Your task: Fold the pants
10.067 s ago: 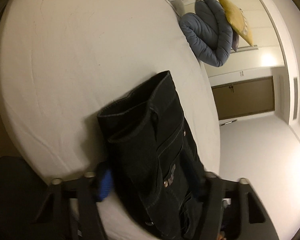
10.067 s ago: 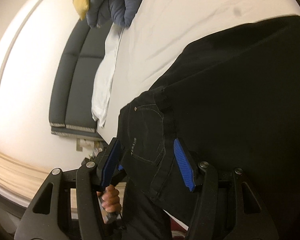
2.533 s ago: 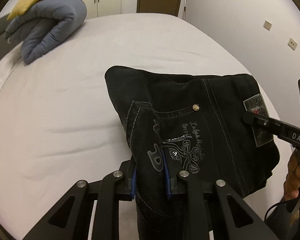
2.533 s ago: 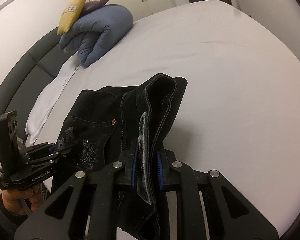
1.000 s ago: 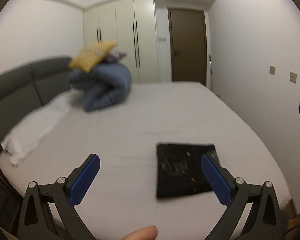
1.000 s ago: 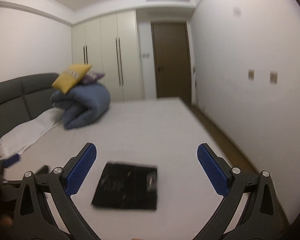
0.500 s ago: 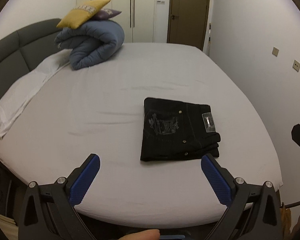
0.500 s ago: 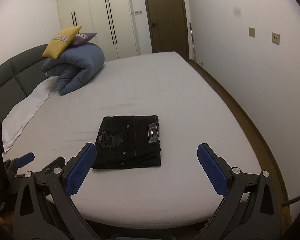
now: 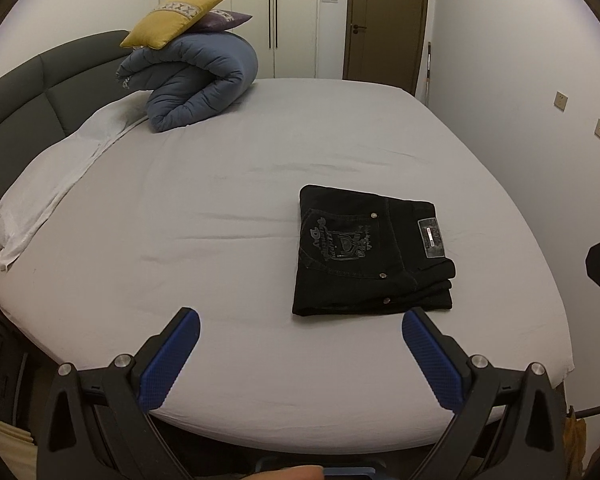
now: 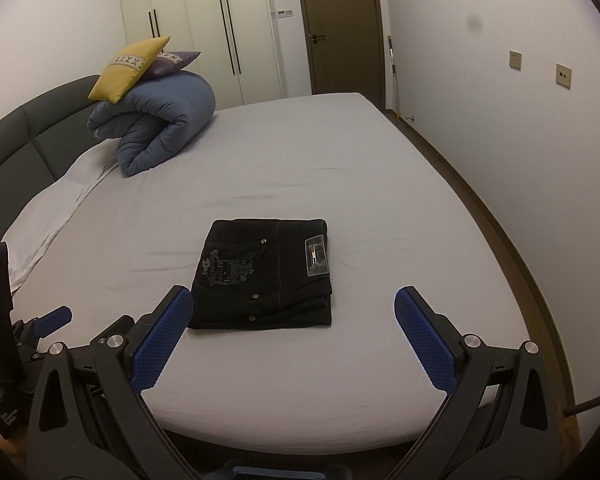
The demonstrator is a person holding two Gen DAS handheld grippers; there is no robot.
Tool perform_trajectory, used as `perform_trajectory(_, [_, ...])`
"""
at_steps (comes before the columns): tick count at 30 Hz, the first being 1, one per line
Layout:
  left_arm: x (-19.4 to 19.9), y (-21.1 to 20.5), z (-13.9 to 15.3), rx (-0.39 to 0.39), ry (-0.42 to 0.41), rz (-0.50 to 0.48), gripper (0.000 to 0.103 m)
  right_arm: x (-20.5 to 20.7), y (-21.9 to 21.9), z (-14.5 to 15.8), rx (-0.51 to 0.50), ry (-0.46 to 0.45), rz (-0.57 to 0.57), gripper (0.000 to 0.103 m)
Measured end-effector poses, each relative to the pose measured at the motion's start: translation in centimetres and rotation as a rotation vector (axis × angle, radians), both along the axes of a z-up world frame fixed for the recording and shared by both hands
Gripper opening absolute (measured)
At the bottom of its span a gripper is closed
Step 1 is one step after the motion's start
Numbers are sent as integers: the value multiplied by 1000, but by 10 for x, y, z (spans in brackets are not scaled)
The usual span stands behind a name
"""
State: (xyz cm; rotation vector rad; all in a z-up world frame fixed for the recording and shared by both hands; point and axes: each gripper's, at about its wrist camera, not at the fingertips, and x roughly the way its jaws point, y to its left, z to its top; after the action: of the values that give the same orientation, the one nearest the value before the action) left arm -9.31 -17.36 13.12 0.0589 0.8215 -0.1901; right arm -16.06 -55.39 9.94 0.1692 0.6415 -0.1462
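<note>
1. the left gripper (image 9: 298, 350) was held with its blue-padded jaws spread wide apart and nothing between them. it hovered off the near edge of the bed (image 9: 148, 216), clear of the pants (image 9: 370, 254).
2. the right gripper (image 10: 290, 334) was likewise spread wide and empty, also off the near edge of the bed, with the pants lying beyond its fingertips (image 10: 162, 330).
3. the pants lay flat on the bed as a compact rectangular bundle, near the front edge and toward the wall side. the embroidered back pocket and the waistband patch faced up. neither tool touched the bundle.
4. well beyond the pants, at the headboard end of the bed, sat a rolled blue duvet (image 9: 196, 84) with a yellow cushion (image 9: 176, 18) on top.
5. judged step: the fold appeared complete, with both tools released and drawn clear.
6. judged next move: little remained. the stacked layers at the wall-side edge of the pants looked slightly uneven; if correction were wanted, one tool would need to close on that edge and square it without dragging the bundle open.
</note>
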Motion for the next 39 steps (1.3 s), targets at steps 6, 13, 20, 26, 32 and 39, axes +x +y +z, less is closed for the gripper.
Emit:
perform_trajectory(6, [0, 1, 1, 0, -2, -1, 103, 2, 4, 0, 3, -5, 10, 103])
perform_trajectory(13, [0, 0, 3, 1, -9, -3, 103, 2, 8, 0, 3, -5, 8, 103])
perform_trajectory(20, [1, 0, 4, -1, -9, -5, 103, 2, 10, 0, 5, -5, 9, 103])
perform_trajectory(26, [1, -2, 4, -1, -9, -2, 103, 2, 13, -1, 6, -6, 9, 103])
perform_trajectory(32, [1, -3, 4, 0, -11, -2, 103, 1, 14, -1, 6, -6, 9, 103])
perform_trajectory(39, [1, -4, 4, -2, -10, -5, 103, 1, 16, -2, 9, -3, 8, 103])
